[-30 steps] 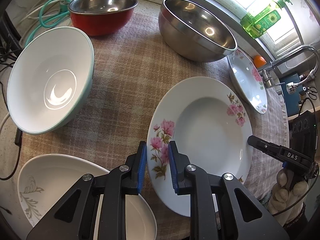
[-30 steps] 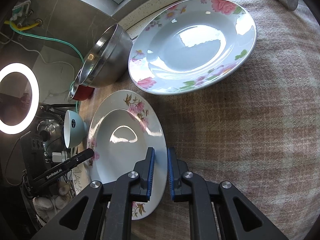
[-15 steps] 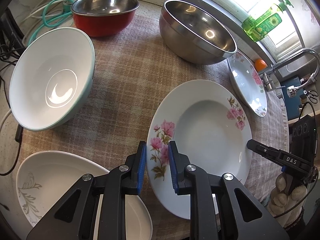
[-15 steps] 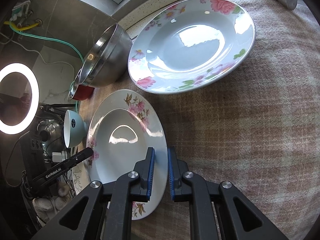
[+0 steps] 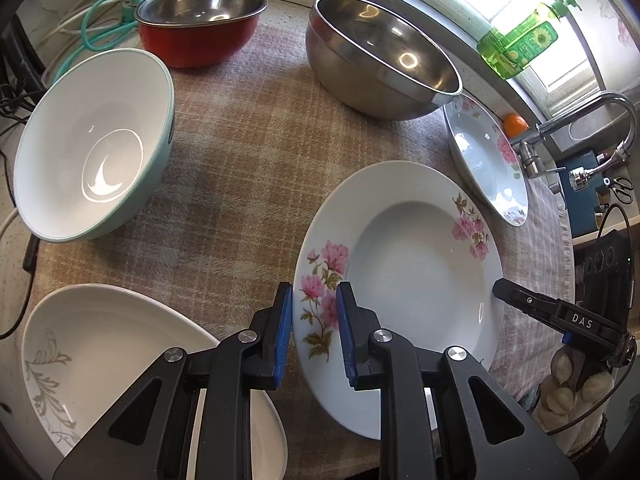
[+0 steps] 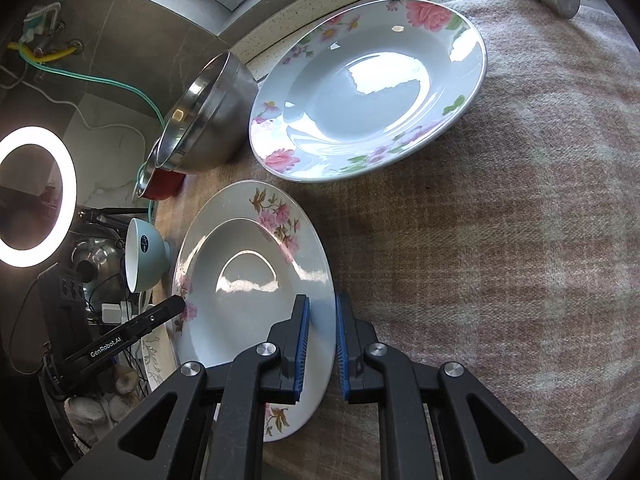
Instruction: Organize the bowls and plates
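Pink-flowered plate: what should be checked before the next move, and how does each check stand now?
1. Left gripper straddles the pink-flowered plate rim: ok.
2. Right gripper straddles the opposite rim: ok.
3. Pads clamped on the rim: cannot tell.
4. Rose plate empty, ready for stacking: ok.
5. Steel bowl apart from the pink-flowered plate: ok.
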Action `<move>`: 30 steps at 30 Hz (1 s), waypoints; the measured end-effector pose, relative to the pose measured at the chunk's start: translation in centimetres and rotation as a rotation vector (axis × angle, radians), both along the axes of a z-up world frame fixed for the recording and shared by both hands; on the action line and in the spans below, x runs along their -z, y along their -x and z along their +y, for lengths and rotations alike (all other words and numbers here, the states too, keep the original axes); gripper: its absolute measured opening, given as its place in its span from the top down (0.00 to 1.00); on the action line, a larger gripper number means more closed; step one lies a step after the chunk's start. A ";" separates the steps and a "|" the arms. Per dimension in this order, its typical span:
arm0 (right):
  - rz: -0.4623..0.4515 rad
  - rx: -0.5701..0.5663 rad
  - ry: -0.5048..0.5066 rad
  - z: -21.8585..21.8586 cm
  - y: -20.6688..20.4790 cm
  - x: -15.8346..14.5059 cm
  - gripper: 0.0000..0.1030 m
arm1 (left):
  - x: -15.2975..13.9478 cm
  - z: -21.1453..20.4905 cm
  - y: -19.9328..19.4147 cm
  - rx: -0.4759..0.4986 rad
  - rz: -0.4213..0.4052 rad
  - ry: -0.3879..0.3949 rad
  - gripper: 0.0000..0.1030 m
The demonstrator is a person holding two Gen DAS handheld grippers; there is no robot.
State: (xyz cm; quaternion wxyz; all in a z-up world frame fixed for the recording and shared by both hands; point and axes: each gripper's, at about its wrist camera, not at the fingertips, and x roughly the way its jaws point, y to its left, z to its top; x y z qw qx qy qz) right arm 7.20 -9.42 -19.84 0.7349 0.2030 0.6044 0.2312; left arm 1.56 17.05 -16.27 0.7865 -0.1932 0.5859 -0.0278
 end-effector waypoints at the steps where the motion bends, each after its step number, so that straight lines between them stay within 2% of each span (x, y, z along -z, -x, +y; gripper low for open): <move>1: 0.001 0.002 -0.002 -0.1 0.0 0.0 0.88 | 0.0 -0.1 0.1 0.002 0.001 0.000 0.81; 30: -0.008 0.039 0.001 -2.5 2.0 0.1 0.88 | 0.3 -3.1 1.9 0.043 0.016 0.012 0.81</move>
